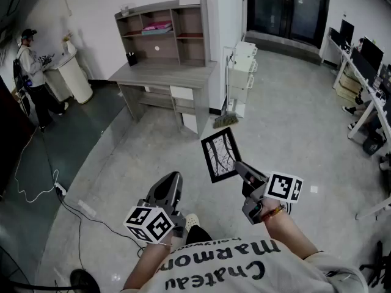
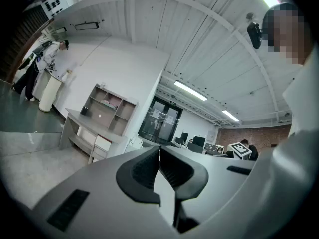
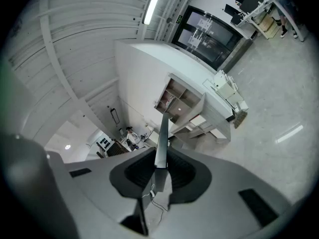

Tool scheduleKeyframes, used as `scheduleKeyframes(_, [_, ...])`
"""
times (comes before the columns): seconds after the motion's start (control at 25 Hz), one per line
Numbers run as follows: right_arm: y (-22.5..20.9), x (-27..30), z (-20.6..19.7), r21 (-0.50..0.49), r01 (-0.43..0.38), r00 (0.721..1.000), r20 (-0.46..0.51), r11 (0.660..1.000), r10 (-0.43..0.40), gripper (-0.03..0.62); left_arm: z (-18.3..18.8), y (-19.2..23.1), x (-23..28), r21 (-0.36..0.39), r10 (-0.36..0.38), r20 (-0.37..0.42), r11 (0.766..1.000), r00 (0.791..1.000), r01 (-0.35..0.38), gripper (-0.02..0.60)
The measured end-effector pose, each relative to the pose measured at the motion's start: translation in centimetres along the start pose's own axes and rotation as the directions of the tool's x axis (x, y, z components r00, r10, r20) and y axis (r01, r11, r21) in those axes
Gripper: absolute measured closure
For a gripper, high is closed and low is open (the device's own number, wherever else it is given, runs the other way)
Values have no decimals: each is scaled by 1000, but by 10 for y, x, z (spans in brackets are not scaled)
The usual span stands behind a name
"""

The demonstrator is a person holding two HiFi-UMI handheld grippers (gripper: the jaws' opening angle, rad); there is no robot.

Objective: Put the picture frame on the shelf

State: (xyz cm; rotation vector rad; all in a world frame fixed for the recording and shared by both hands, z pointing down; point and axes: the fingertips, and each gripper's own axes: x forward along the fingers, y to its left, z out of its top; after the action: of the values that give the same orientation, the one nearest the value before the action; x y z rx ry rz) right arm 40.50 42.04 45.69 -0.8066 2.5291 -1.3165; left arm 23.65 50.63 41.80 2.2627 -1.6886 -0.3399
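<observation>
My right claw pinches the picture frame by its edge, left claw closed on nothing; I'd carry it steady toward the shelf

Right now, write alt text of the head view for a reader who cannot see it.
The right gripper holds a black picture frame by its edge; the left gripper is shut and empty. A shelved desk stands ahead.

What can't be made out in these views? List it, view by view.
Right gripper view: the picture frame shows edge-on only, so its image is hidden.
Head view: things on the shelf are too small to identify.
Head view: the right gripper covers the frame's lower corner.
Left gripper view: the shelf's contents are too small.
</observation>
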Motion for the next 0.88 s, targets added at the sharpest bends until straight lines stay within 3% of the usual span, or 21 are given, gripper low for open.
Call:
scheduleKeyframes(0.28, [2, 3, -1, -16, 13, 1000, -10, 1000, -14, 516, -2, 6, -2, -13, 10, -10, 1000, 1000, -10, 560])
scheduleKeyframes(0.56, [0, 36, 5, -19, 14, 1000, -2, 1000, -14, 516, 9, 38, 15, -20, 9, 2, 1000, 1000, -9, 560])
scheduleKeyframes(0.88, [18, 117, 52, 28, -30, 999, 27, 999, 29, 514, 70, 97, 60, -2, 10, 51, 1000, 999, -10, 560])
